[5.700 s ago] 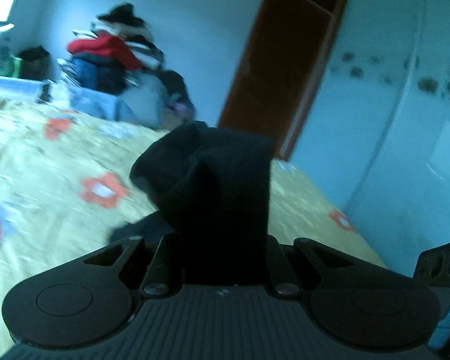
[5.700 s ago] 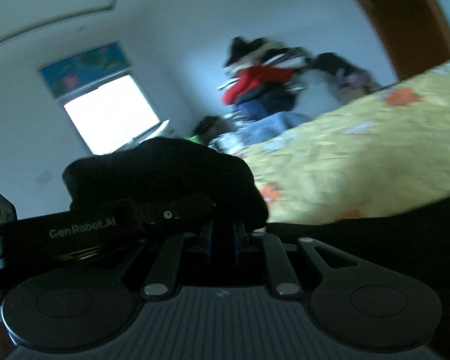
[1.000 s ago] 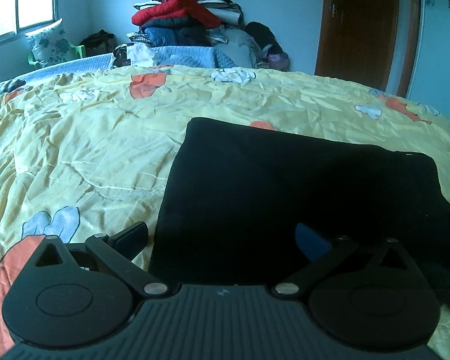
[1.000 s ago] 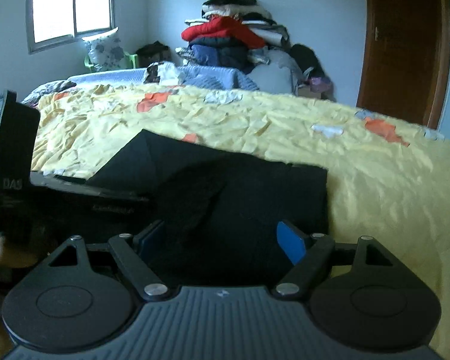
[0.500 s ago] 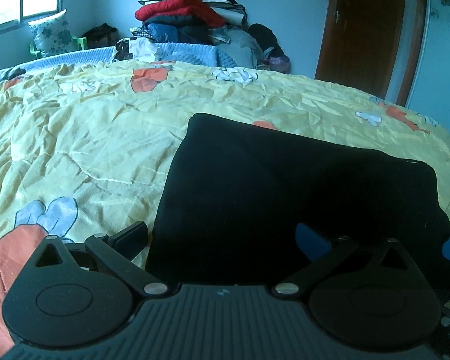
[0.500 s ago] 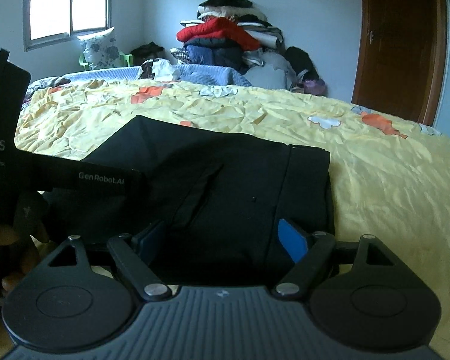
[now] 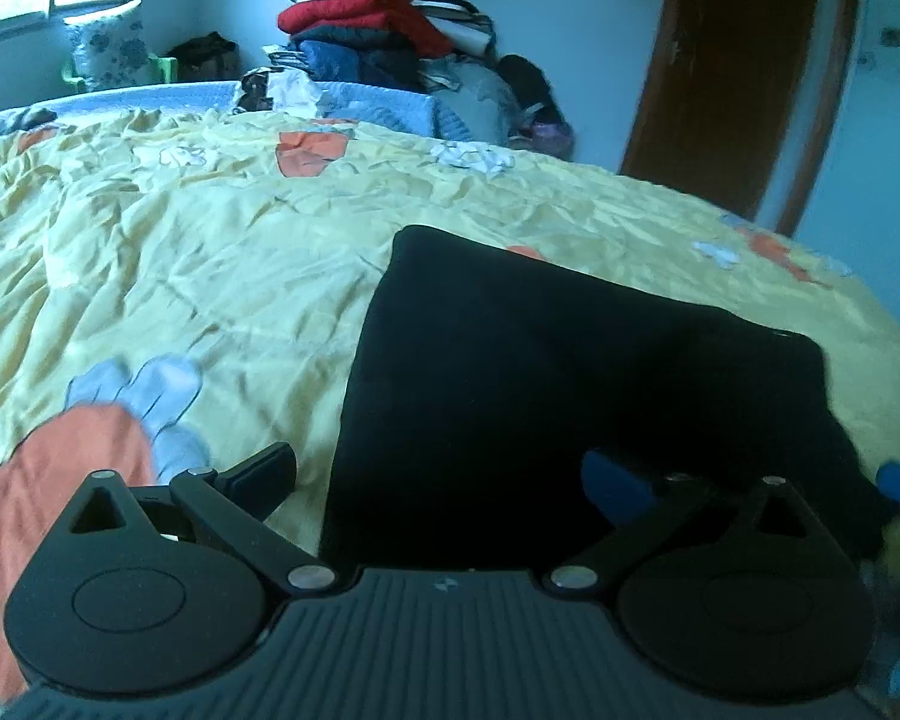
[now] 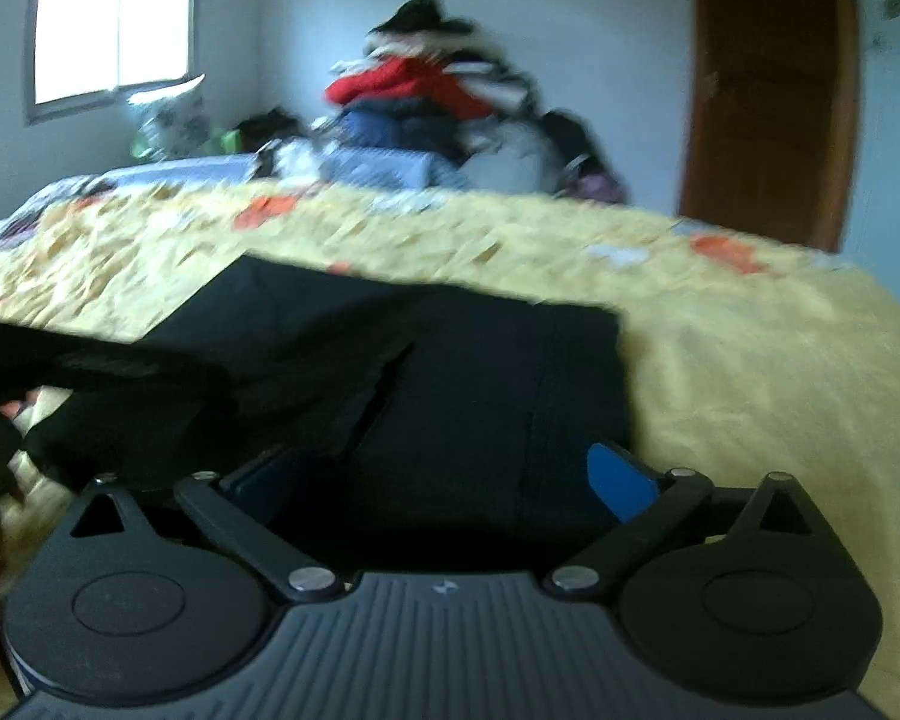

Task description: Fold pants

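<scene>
I see the big bed (image 7: 198, 276) with its yellow cover. The black pants (image 7: 546, 396) lie folded flat on it. My left hand-held gripper (image 7: 438, 474) is wide and holds nothing. My right hand-held gripper (image 8: 444, 474) is wide too, just above the pants.

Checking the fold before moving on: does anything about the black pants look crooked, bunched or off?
Mostly tidy: the black pants lie flat on the yellow bedspread. In the right wrist view a diagonal flap edge crosses the top layer, and the near left corner looks bunched, though blur limits certainty.
</scene>
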